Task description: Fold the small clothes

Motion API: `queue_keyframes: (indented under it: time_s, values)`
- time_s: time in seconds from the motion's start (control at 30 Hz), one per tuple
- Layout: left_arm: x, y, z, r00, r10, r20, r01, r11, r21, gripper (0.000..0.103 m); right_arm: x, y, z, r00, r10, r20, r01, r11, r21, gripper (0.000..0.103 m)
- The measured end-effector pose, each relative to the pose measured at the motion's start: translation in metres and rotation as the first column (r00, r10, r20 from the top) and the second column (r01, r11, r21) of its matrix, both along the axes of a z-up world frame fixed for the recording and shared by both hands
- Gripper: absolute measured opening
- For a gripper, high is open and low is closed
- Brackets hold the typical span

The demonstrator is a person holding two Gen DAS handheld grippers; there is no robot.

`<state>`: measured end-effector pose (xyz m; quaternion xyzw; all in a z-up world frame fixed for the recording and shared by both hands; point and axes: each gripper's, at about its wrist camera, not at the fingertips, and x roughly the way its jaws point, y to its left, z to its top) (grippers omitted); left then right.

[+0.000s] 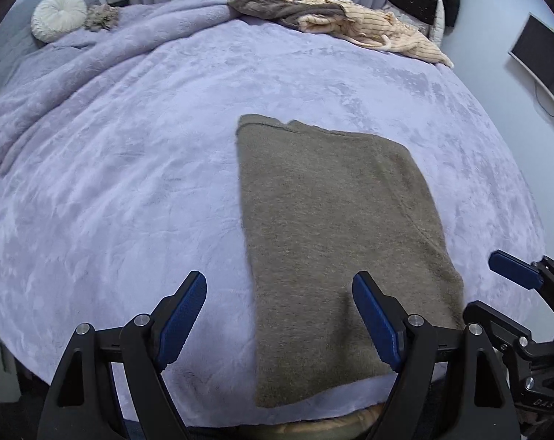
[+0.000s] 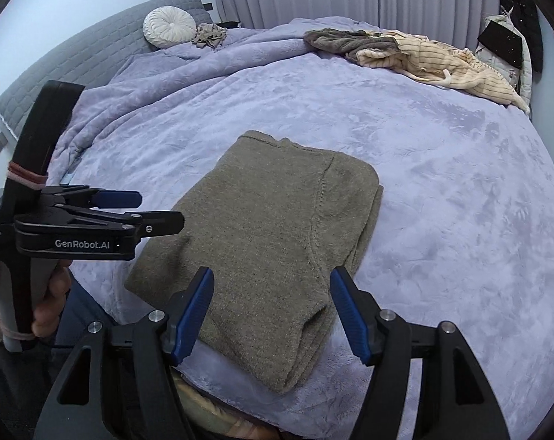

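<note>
Lying folded flat on the lilac blanket (image 1: 130, 168), olive knit garment (image 1: 335, 242), hovering above its near edge with jaws apart and empty, left gripper (image 1: 279, 286) and right gripper (image 2: 272, 282), possibly more clothes (image 2: 416, 55) heaping far behind

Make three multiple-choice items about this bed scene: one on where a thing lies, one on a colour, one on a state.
1. Where does the round white cushion lie?
A. by the grey headboard
B. on the folded garment
C. on the floor

2. What colour is the blanket on the bed?
A. red
B. pale lilac
C. dark green

3. How does the olive-brown garment lie?
A. held up in the air
B. spread out at full length
C. folded flat on the blanket

Key: 1 A, the cushion sits at the far corner against the headboard. 2 B, the blanket looks lilac in both views. 3 C, its doubled layers show at the near edge, and both grippers stand open and empty.
</note>
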<state>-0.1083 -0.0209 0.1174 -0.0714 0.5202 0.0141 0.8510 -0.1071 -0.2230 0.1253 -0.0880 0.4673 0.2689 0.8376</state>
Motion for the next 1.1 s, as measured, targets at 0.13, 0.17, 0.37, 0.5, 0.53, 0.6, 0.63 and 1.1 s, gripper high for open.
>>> queue_keyframes:
  time_s: [0.13, 0.17, 0.37, 0.5, 0.53, 0.6, 0.63, 1.1]
  values:
    - [0.0, -0.01, -0.003, 1.0, -0.012, 0.006, 0.011, 0.984, 0.177, 0.083, -0.002, 0.003, -0.004, 1.0, -0.007, -0.004, 0.007, 0.999, -0.041, 0.069]
    - [0.0, -0.01, -0.005, 1.0, -0.009, -0.006, 0.009, 0.984, 0.179, 0.083, -0.003, 0.005, -0.005, 1.0, -0.01, -0.005, 0.01, 0.998, -0.055, 0.069]
    - [-0.001, -0.008, -0.004, 1.0, 0.012, -0.015, -0.009, 0.988, 0.152, 0.083, -0.008, 0.014, -0.008, 1.0, -0.013, -0.009, 0.012, 0.994, -0.107, 0.069]
    - [0.0, -0.009, -0.008, 1.0, 0.006, -0.025, -0.003, 0.991, 0.133, 0.083, -0.01, 0.019, -0.007, 1.0, -0.01, -0.014, 0.008, 0.992, -0.122, 0.069]
    - [0.0, -0.009, -0.009, 1.0, 0.006, -0.026, -0.003, 0.991, 0.131, 0.083, -0.01, 0.02, -0.007, 1.0, -0.006, -0.016, 0.004, 0.993, -0.122, 0.069]
    - [0.002, -0.009, -0.008, 1.0, 0.007, -0.027, -0.003, 0.992, 0.127, 0.083, -0.01, 0.023, -0.007, 1.0, 0.0, -0.019, -0.003, 0.992, -0.123, 0.069]
    - [0.002, -0.008, -0.008, 1.0, 0.008, -0.03, -0.004, 0.992, 0.124, 0.083, -0.009, 0.024, -0.007, 1.0, 0.002, -0.02, -0.005, 0.992, -0.124, 0.069]
    - [0.02, -0.013, -0.011, 0.997, -0.031, -0.067, 0.037, 0.994, 0.1, 0.083, 0.006, 0.029, -0.008, 0.999, 0.009, -0.041, -0.014, 0.991, -0.131, 0.069]
